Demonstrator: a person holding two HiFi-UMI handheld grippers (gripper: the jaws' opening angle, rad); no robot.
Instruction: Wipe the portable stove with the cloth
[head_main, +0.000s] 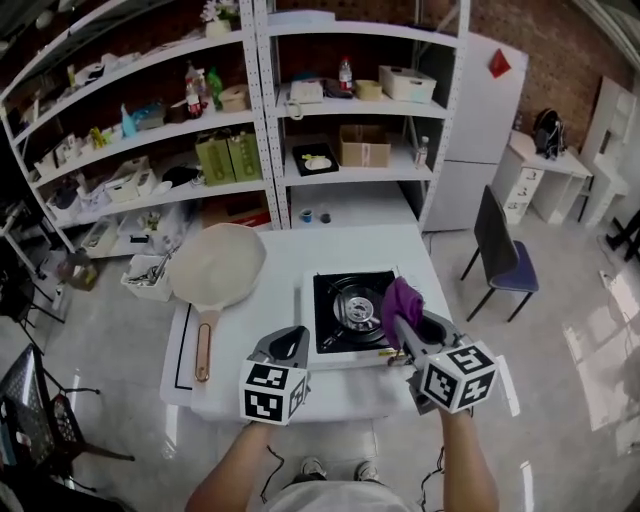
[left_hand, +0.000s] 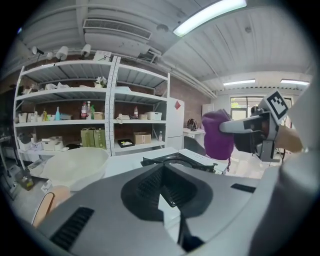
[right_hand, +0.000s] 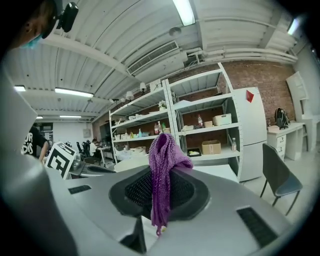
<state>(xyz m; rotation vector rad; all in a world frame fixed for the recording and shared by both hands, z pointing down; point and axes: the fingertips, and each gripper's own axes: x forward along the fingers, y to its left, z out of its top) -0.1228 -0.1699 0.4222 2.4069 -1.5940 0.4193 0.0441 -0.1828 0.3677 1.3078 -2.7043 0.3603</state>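
**While the cloth hangs bunched, the stove is not yet wiped**

Since the purple cloth (head_main: 402, 300) dangles in a bunch at the right edge of the portable stove (head_main: 345, 310), a good wipe, I judge, means lowering it until the fabric spreads flat, then sweeping around the burner without snagging. The stove sits at lower centre of the head view, with a black top, a round burner and white casing. The right gripper (head_main: 404, 322) is clamped on the cloth. The left gripper (head_main: 288, 347), just left of the stove, has its jaws together on nothing. Both hover over the white table (head_main: 300, 255); a pale pan (head_main: 215, 262) lies further left.
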